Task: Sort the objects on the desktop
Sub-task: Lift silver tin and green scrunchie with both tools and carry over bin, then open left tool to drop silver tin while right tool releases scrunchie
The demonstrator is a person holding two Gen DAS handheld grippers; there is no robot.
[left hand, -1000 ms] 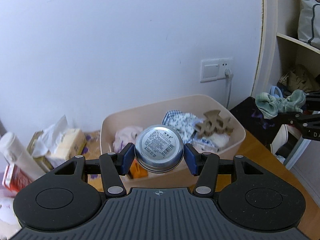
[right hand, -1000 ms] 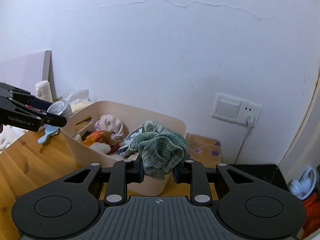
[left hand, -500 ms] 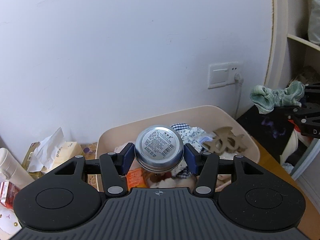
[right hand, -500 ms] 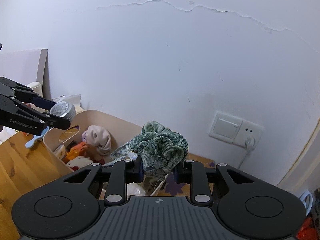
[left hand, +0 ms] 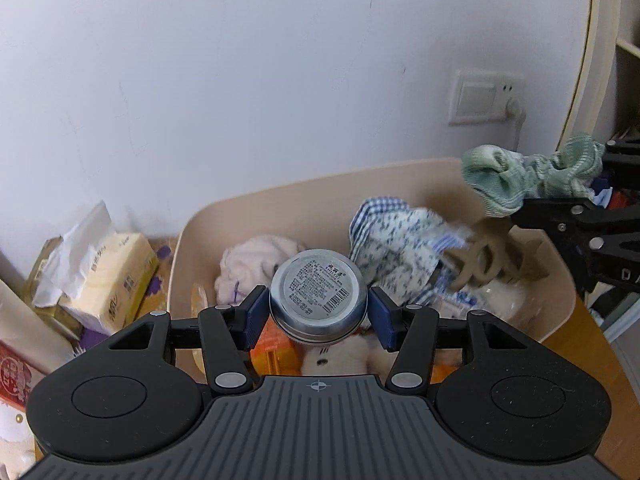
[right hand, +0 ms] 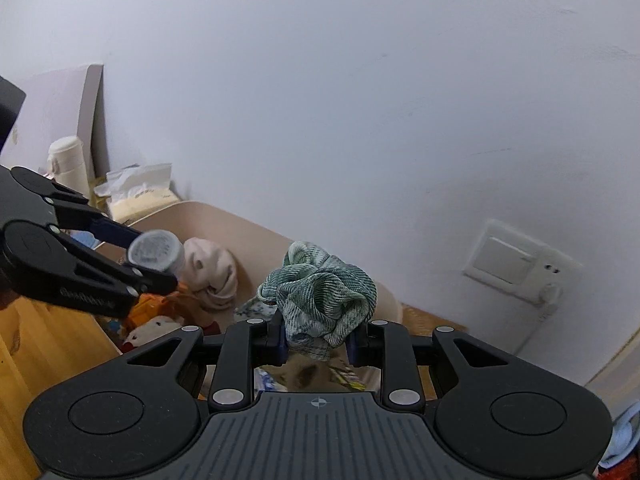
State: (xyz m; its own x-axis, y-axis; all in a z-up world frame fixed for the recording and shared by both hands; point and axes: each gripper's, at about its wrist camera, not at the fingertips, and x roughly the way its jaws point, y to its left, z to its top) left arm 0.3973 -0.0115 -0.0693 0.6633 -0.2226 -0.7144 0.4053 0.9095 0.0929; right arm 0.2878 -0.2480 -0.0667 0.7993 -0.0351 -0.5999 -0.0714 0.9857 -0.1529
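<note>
My left gripper (left hand: 318, 314) is shut on a round silver tin (left hand: 318, 292) with a label on its base, held above the beige bin (left hand: 280, 196). The tin also shows in the right wrist view (right hand: 154, 250). My right gripper (right hand: 318, 338) is shut on a crumpled green cloth (right hand: 324, 300), held over the bin's right side; the cloth also shows in the left wrist view (left hand: 528, 178). The bin (right hand: 240, 220) holds a pink cloth (left hand: 260, 258), a blue checked cloth (left hand: 396, 244), a tan wooden piece (left hand: 488, 256), an orange item and a white plush toy (left hand: 340, 360).
A tissue pack (left hand: 108, 276) and boxes stand left of the bin by the wall. A white bottle (right hand: 66, 164) stands further left. A wall socket (left hand: 484, 96) with a plug is behind the bin. The wooden table (right hand: 44, 344) shows at left. Shelves are at right.
Both grippers have moved closer to the bin and now hang over it. The green cloth has come in over the bin's right rim. Both grips are unchanged.
</note>
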